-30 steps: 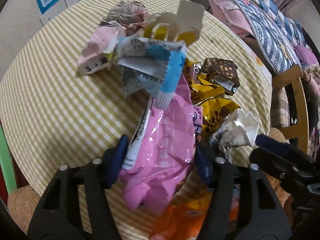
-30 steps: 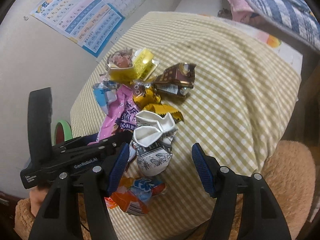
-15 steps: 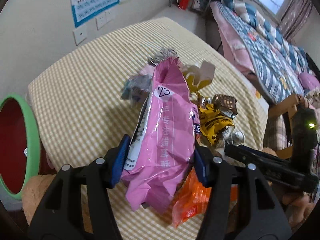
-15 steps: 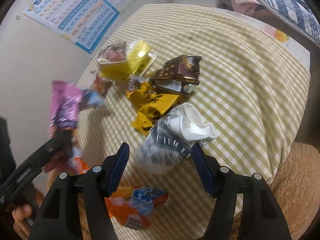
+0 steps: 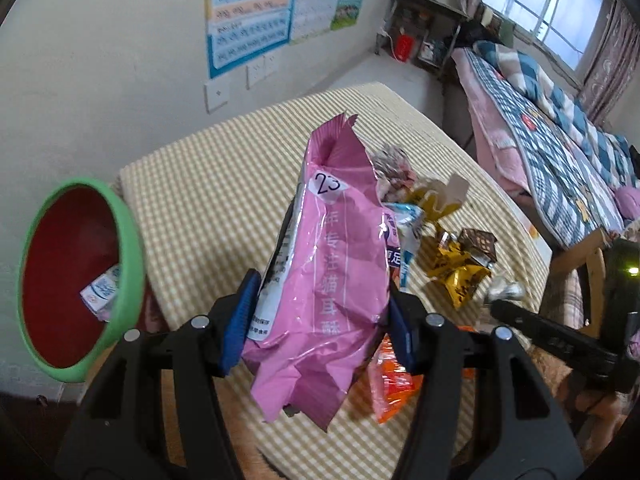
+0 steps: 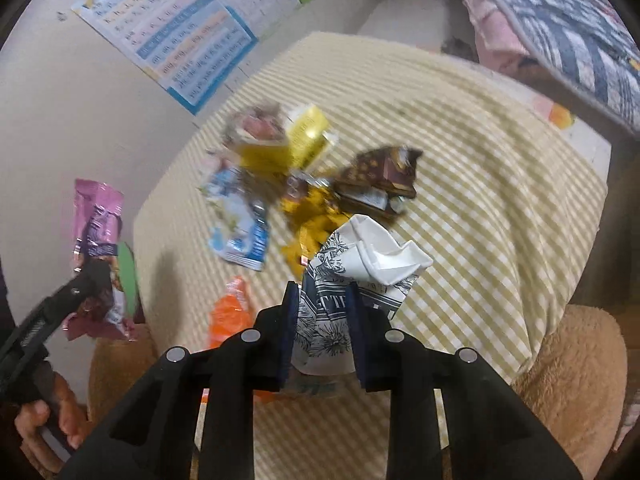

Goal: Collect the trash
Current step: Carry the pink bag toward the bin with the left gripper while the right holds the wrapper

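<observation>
My left gripper [image 5: 320, 304] is shut on a pink snack bag [image 5: 340, 248], which it holds upright above the checked table [image 5: 224, 184]. A red bin with a green rim [image 5: 128, 248] stands just left of it, with a white wrapper inside. In the right wrist view the same pink snack bag [image 6: 98, 220] hangs at the far left. My right gripper [image 6: 322, 300] is closing its jaws, and the pads press on a crushed white paper cup [image 6: 376, 256] with black print, near the table's front edge.
Loose trash lies mid-table: an orange wrapper [image 6: 230, 312], a blue-white wrapper [image 6: 240, 236], yellow wrappers [image 5: 460, 276], a brown wrapper [image 6: 380, 172] and a yellow carton [image 6: 308, 136]. A bed [image 5: 560, 128] and a wooden chair [image 5: 580, 256] stand to the right. Brown plush [image 6: 568, 380] sits below the table edge.
The left gripper has lifted the pink bag off the pile and swung left, bringing the bin into view. The right gripper's jaws have gone from wide apart to squeezed onto the paper cup.
</observation>
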A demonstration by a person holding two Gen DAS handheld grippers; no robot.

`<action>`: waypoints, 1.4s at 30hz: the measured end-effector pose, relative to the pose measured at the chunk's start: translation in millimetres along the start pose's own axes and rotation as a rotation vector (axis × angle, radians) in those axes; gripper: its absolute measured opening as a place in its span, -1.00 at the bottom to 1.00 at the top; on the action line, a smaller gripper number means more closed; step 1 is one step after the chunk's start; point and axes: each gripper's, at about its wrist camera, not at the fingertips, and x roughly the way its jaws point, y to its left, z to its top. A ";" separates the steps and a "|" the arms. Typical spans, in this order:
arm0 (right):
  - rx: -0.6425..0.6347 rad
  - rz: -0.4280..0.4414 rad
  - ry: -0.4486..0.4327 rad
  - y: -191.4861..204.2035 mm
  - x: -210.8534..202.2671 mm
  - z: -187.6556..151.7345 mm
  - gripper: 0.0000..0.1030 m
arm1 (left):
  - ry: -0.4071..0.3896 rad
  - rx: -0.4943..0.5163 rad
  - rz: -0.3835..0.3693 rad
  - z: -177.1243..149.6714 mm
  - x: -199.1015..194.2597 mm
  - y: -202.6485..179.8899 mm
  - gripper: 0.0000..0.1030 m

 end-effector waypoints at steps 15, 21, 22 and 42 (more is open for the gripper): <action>-0.322 0.119 -0.086 125.1 -13.4 1.9 -0.53 | -0.130 -0.096 0.092 -0.6 -48.3 54.3 0.09; -0.434 0.139 -0.087 163.9 -9.4 -10.1 -0.53 | -0.161 -0.155 0.116 -4.5 -61.0 80.0 0.09; -0.442 0.144 -0.082 168.5 -7.8 -11.4 -0.53 | -0.167 -0.166 0.122 -4.2 -63.1 85.4 0.09; -0.517 0.165 -0.027 200.0 13.6 -29.9 -0.52 | -0.179 -0.266 0.183 -18.5 -68.8 128.8 0.09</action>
